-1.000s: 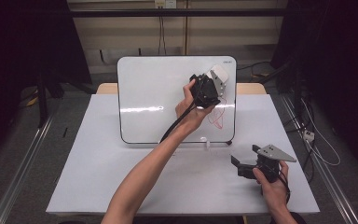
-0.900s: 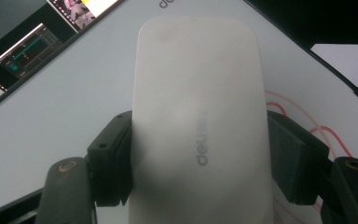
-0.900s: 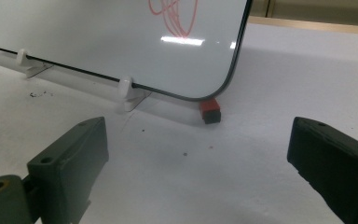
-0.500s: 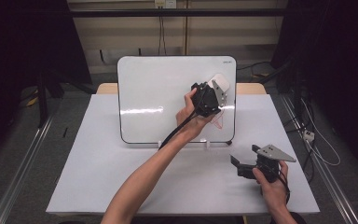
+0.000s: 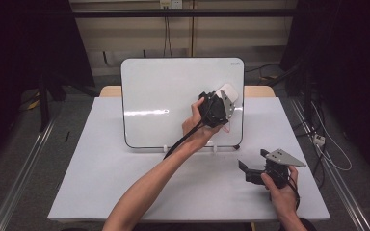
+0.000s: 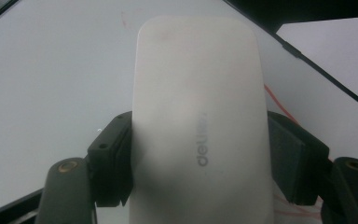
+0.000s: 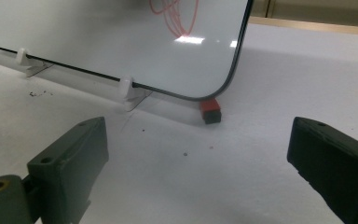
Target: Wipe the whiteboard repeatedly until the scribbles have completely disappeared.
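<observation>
The left tool (image 5: 220, 107) grips a white eraser (image 6: 200, 126) between its jaws, pressing it flat against the right side of the upright whiteboard (image 5: 173, 96) over red scribbles (image 7: 175, 16). The right tool (image 5: 250, 172) rests low on the bench (image 5: 101, 183), jaws wide apart, holding nothing.

Grey floor (image 5: 26, 159) and black curtains (image 5: 33, 43) surround the white table (image 5: 101, 192).
</observation>
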A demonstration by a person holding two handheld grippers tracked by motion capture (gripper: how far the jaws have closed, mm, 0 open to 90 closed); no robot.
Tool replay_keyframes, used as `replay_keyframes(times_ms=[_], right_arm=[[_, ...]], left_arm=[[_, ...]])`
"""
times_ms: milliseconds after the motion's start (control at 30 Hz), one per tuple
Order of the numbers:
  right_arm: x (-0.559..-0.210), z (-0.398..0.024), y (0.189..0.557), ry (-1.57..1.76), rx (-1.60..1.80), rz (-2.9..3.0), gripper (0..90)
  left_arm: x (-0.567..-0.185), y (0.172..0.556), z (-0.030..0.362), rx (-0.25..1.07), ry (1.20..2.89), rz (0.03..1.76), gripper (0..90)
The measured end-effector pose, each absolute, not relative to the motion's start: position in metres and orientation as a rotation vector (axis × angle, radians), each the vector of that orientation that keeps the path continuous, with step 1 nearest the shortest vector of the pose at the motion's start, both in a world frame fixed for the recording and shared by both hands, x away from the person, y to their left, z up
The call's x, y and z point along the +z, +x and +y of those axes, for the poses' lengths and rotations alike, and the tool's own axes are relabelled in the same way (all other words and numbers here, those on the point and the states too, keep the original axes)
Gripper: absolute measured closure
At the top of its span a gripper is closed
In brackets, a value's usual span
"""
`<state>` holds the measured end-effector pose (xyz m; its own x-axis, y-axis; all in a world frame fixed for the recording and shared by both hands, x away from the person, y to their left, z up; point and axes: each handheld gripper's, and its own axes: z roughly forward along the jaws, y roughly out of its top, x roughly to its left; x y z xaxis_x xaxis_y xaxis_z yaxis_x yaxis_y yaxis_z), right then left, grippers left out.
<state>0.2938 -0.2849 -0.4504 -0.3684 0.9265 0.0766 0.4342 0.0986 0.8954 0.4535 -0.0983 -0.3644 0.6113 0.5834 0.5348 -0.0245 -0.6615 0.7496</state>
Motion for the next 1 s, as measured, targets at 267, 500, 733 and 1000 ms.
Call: replay_keyframes(times_ms=[267,500,733,1000], right_arm=[[-0.450,-0.285,0.293,1.333,1.232,1.859,5.0],[-0.450,-0.286,0.293,1.333,1.241,1.858,5.0],[-0.450,-0.286,0.293,1.331,1.243,1.859,5.0],[-0.450,-0.286,0.293,1.332,1.249,1.858,4.9]], left_arm=[[-0.348,0.466,-0.101,1.027,2.081,0.465,31.2],[-0.331,0.479,-0.101,1.027,2.064,0.497,31.2],[-0.319,0.490,-0.103,1.037,2.045,0.525,31.2],[-0.308,0.497,-0.103,1.025,2.019,0.551,31.2]])
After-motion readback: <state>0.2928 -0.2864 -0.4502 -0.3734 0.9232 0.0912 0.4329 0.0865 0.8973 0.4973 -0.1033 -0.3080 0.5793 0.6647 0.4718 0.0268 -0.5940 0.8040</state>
